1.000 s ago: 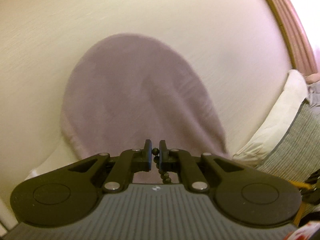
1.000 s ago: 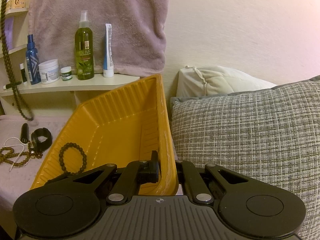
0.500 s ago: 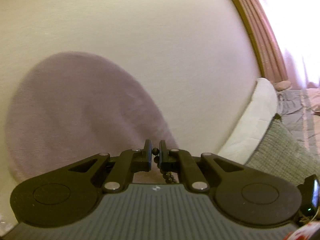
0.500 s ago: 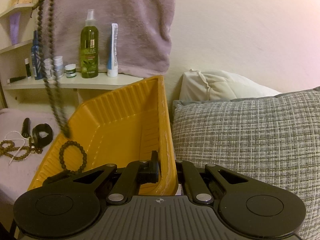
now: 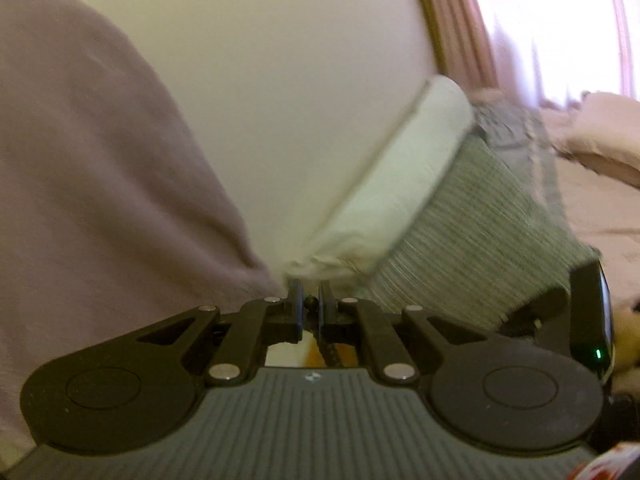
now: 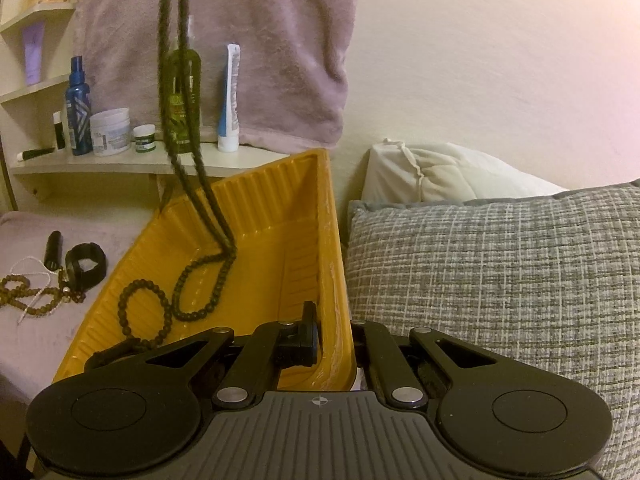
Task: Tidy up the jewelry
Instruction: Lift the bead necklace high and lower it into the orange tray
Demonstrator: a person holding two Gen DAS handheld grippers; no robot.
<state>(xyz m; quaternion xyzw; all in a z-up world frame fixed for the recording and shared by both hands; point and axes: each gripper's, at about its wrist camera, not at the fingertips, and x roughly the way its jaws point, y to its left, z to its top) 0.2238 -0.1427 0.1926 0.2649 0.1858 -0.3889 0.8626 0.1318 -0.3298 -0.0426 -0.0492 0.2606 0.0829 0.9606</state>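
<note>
Since a second ago the long dark beaded necklace (image 6: 188,184) has swung across from the shelf side and come down over the tilted yellow ribbed plastic tray (image 6: 276,216), and its bottom loop is now lying on the tray floor while the two strands run up out of the top of the right wrist view. That's the left hand-held gripper (image 5: 310,304) doing the lowering: its jaws are nearly closed with a single dark bead pinched between them, and the string drops away underneath.

The right hand-held gripper (image 6: 334,326) hasn't budged, clamped narrow on the tray's near right wall and holding it tipped up against the grey woven pillow (image 6: 500,280).

So I'd say the necklace is basically delivered, and it only needs letting go so the rest piles in.

Inside the tray there's also a small black bead bracelet (image 6: 142,312), lying just beside the necklace loop, maybe touching it, hard to tell.

Out on the pinkish bed cover (image 6: 32,344) to the left there's more waiting: a brown bead string (image 6: 28,296), a thin white cord, a black band (image 6: 86,266) and a small black cylinder (image 6: 53,248)
</note>
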